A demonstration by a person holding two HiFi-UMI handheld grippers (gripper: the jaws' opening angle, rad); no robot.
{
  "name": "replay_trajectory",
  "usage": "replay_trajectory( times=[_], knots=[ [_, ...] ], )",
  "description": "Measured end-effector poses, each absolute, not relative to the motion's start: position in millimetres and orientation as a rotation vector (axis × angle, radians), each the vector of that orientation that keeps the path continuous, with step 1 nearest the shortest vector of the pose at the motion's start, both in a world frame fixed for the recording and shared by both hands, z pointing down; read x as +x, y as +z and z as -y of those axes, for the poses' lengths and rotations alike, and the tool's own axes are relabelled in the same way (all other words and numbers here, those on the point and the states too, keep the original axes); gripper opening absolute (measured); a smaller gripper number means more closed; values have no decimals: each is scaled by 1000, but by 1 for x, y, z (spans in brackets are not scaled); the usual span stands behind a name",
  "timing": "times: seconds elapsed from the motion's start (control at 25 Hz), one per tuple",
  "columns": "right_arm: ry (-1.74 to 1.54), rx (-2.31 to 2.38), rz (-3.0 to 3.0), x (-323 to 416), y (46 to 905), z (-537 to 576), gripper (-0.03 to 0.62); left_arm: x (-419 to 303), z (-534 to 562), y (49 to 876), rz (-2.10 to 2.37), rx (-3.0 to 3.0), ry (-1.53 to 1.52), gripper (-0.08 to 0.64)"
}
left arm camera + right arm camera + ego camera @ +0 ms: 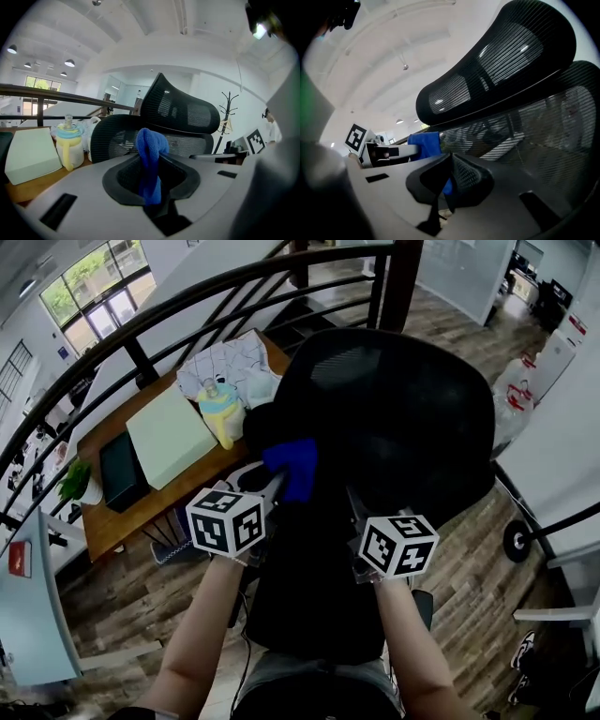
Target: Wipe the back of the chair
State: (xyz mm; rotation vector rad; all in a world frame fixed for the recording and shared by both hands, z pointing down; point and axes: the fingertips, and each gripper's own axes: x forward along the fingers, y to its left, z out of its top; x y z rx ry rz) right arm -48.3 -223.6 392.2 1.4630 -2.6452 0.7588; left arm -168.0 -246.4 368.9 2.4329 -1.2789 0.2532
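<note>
Black mesh chair back point(394, 418) fills centre of the head view, broad face running 9 to 3 o'clock, headrest point(180, 108) arching above it in the left gripper view. Blue cloth point(292, 465) sits at the back's 9 o'clock edge, touching or just short of the mesh; cannot tell which. Left gripper point(274, 488) is clamped on the cloth point(150, 159), the folded wad sticking up past the pads and pointing at 12 o'clock toward the mesh. Judgement: unwiped surface lies at 3 o'clock from the cloth, so the stroke likely goes that way; left is the working arm. Right gripper point(354, 507) is near the back's lower part, jaws together on nothing point(447, 161), cloth point(424, 146) at its 10 o'clock. Wooden desk point(141, 512) with baby bottle point(220, 409) at 9 o'clock, well apart.
</note>
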Motion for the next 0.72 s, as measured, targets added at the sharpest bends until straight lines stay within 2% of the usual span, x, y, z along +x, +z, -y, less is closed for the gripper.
replay_trajectory(
  times=[0.32, 0.72],
  knots=[
    [799, 1587, 2604, 0, 397, 199, 31, -90, 228, 363, 1076, 2532, 216, 94],
    [805, 1820, 2482, 88, 405, 170, 31, 34, 186, 396, 773, 2590, 296, 94]
  ],
)
